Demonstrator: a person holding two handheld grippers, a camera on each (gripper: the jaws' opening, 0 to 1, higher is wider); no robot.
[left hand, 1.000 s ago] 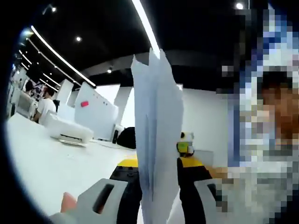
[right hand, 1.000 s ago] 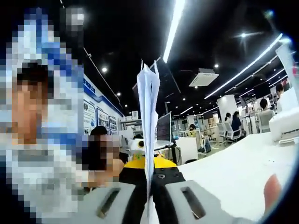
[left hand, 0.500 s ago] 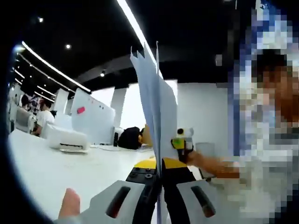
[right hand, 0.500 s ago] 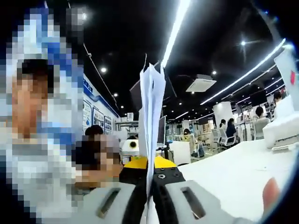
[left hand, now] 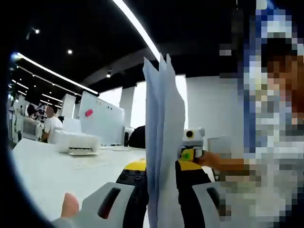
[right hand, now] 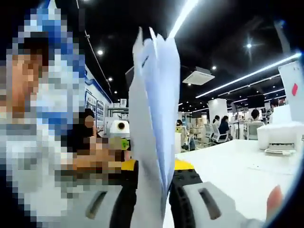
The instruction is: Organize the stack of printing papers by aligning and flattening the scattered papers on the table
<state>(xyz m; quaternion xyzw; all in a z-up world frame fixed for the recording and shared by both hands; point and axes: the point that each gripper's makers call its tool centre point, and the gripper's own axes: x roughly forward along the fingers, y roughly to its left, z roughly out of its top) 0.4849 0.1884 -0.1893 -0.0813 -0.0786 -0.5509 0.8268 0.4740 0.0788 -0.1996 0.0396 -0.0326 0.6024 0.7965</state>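
White desk (left hand: 42,175) stretches behind, a printer (left hand: 76,142) at its far side. Your left gripper (left hand: 159,204) and right gripper (right hand: 152,204) both have jaws pinching the stack of papers (left hand: 161,142) (upright, top edges fanned unevenly), lifted off the desk.

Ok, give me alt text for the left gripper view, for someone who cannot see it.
The left gripper is shut on an upright stack of papers, seen edge-on with its top corners fanned apart. Behind it, the right gripper grips the same stack, above a white table with a white printer far off.
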